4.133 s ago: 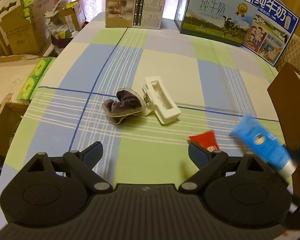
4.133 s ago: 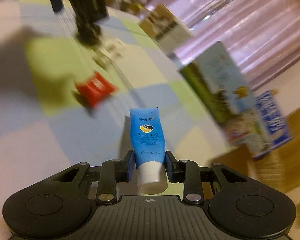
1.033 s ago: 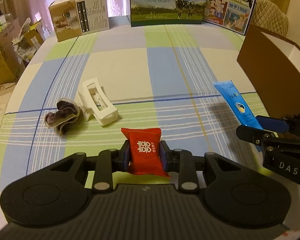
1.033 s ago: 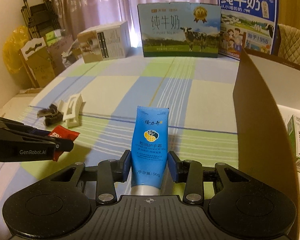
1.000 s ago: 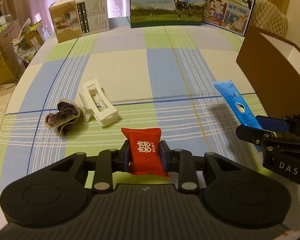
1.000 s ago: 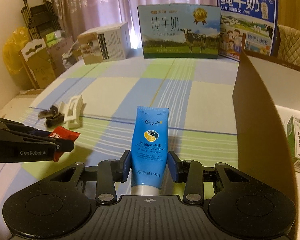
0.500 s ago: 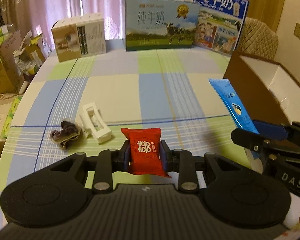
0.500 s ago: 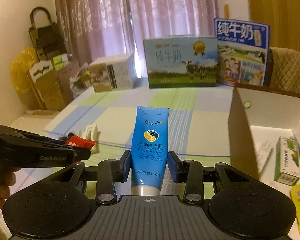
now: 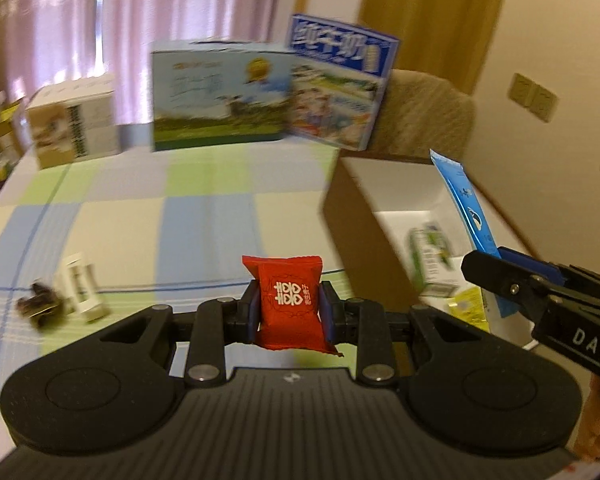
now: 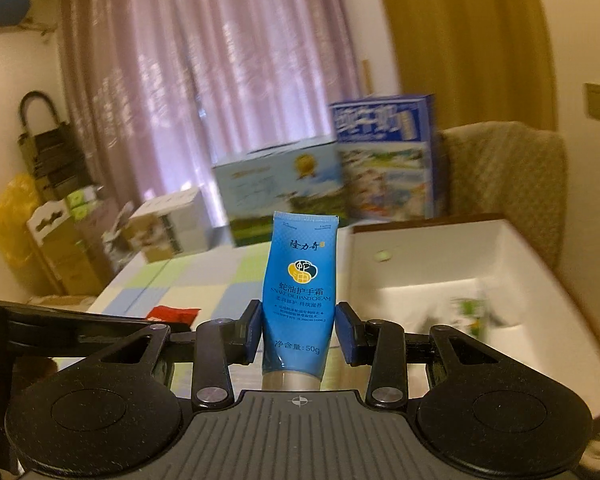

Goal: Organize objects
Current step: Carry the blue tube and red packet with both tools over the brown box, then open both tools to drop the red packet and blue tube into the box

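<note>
Left wrist view: the left gripper (image 9: 288, 312) pinches a red candy packet (image 9: 290, 306) above the checked tablecloth (image 9: 204, 216). Right gripper (image 10: 298, 330) clamps a blue hand cream tube (image 10: 300, 292), raised beside the open cardboard box (image 10: 440, 264). White hair claw (image 9: 80, 286) lies on the cloth.

I count one red candy packet (image 9: 290, 304) between my left fingers and one blue hand cream tube (image 10: 299, 300) between my right. On the surface (image 9: 204, 216): one white hair clip (image 9: 80, 286), one dark scrunchie (image 9: 38, 306), three printed boxes, one open brown box (image 9: 360, 236).
</note>
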The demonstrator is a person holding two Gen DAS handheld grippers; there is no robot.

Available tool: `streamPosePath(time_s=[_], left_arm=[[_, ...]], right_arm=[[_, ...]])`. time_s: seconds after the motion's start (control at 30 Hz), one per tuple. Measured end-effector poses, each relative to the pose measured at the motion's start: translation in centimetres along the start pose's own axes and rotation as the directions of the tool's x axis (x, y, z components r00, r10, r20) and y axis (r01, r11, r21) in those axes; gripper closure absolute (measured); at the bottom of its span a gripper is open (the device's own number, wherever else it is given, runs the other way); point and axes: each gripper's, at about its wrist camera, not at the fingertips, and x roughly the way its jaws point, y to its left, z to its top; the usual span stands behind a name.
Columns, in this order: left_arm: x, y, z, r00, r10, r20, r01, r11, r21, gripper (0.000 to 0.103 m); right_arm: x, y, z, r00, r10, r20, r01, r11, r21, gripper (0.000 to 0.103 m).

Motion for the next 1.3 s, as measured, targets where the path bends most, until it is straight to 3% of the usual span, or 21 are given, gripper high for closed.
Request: streamPosePath(time_s=[0.33, 0.7, 0.93, 1.3], left_arm=[[1.9, -7.8, 0.9, 0.994, -0.108, -0.033, 0.111, 0.990, 0.087, 0.078], [7.3, -14.0, 0.7, 0.984, -0.122, -0.128, 0.144, 0.974, 0.176, 0.078], [10.7, -16.3, 1.1, 0.981, -0.097, -0.166, 0.133, 0.967, 0.220, 0.078], [14.5, -17.2, 1.4, 0.979, -0.095, -0.182, 0.136, 0.964, 0.229, 0.077]], right_arm=[[-3.3, -8.3, 0.8, 0.990, -0.137, -0.022, 0.137, 0.990, 0.007, 0.067], [-0.6, -15.2, -0.7, 0.957, -0.228, -0.180, 0.223, 0.974, -0.046, 0.067], [2.4, -16.3, -1.3, 0.939, -0.255, -0.233, 0.231, 0.965, -0.124, 0.067], [4.8, -16.8, -0.9, 0.936, -0.256, -0.242, 0.222, 0.962, -0.159, 0.067]])
